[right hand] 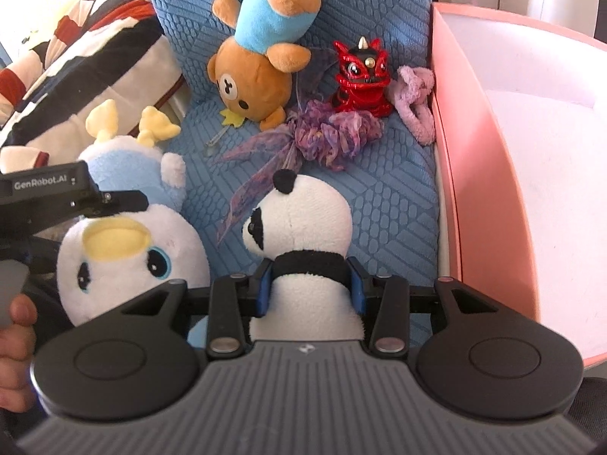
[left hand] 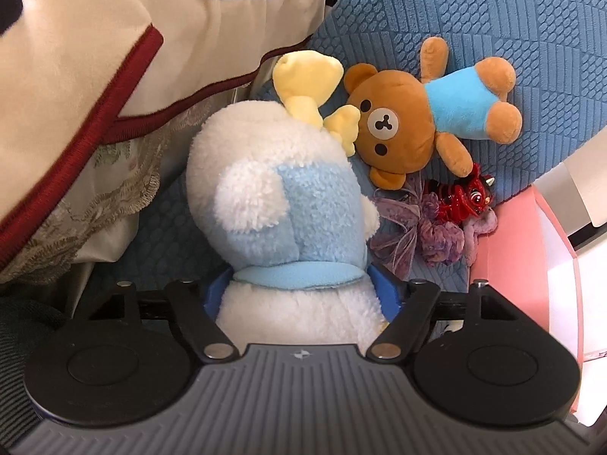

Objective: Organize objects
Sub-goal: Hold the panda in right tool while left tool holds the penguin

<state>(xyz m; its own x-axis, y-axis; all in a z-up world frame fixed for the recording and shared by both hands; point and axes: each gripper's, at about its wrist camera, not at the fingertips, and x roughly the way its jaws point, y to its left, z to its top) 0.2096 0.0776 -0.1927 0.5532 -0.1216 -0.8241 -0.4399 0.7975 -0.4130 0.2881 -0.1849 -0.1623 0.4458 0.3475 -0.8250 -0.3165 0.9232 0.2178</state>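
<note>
My left gripper (left hand: pixel 301 288) is shut on the neck of a white and blue plush bird (left hand: pixel 288 204) with yellow feet; the bird also shows in the right wrist view (right hand: pixel 129 250), upside down. My right gripper (right hand: pixel 312 284) is shut on the neck of a panda plush (right hand: pixel 303 220). On the blue cushion (right hand: pixel 387 189) lie a brown bear in a blue shirt (right hand: pixel 258 57), a red lion figure (right hand: pixel 360 76), a purple scrunchie with ribbon (right hand: pixel 326 136) and a pink plush piece (right hand: pixel 415 102). The bear (left hand: pixel 417 113) and lion (left hand: pixel 466 201) show in the left view too.
A pink box (right hand: pixel 489 174) with a white inside stands at the right of the cushion. A cream, navy and red striped blanket (right hand: pixel 87 76) lies at the left. The blue backrest (left hand: pixel 474 19) rises behind the toys. The person's hand (right hand: pixel 15 326) holds the left gripper.
</note>
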